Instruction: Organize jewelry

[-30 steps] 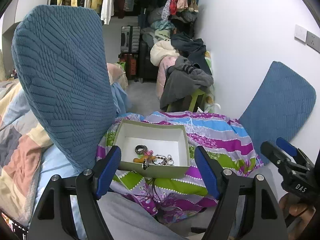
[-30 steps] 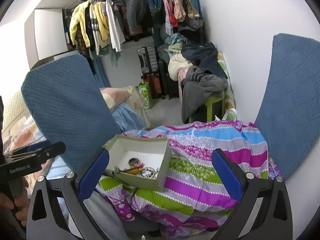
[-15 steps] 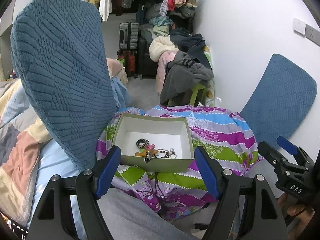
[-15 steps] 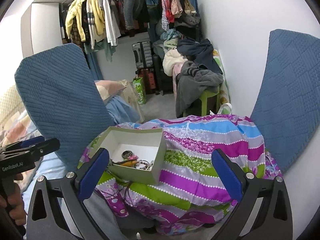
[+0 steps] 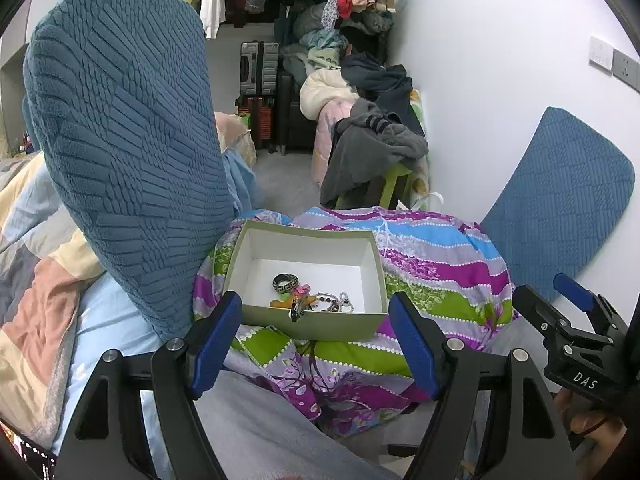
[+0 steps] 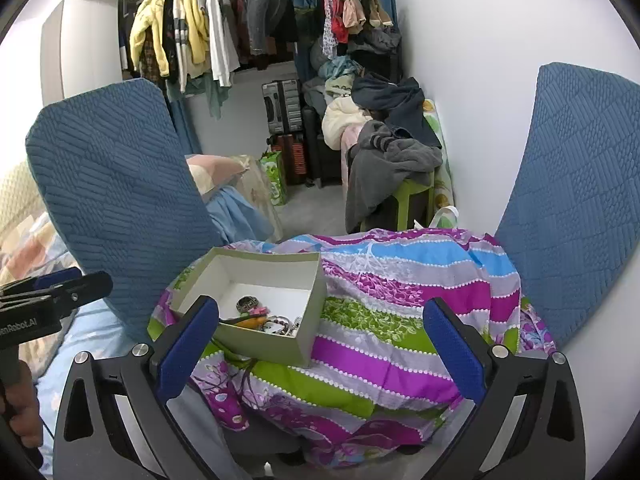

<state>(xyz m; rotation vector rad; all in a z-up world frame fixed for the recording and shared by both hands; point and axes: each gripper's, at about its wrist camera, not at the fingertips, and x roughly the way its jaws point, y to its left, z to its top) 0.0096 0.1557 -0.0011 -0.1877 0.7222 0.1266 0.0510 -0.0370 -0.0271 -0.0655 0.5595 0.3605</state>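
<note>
A pale green open box with a white inside rests on a striped, flowered cloth. Inside lie a dark patterned ring, an orange piece and a beaded, silvery tangle; a small charm hangs over the near wall. My left gripper is open, its blue pads on either side of the box's near wall, short of it. My right gripper is open and empty, to the right of the box over the cloth.
Two blue quilted cushions stand on either side of the cloth. A patchwork blanket lies at left. Behind are a green stool with piled clothes, suitcases and hanging clothes. A white wall runs along the right.
Both views have tipped down and drawn a little nearer the box, so more of its inside and the jewelry shows. Both grippers stayed open.
</note>
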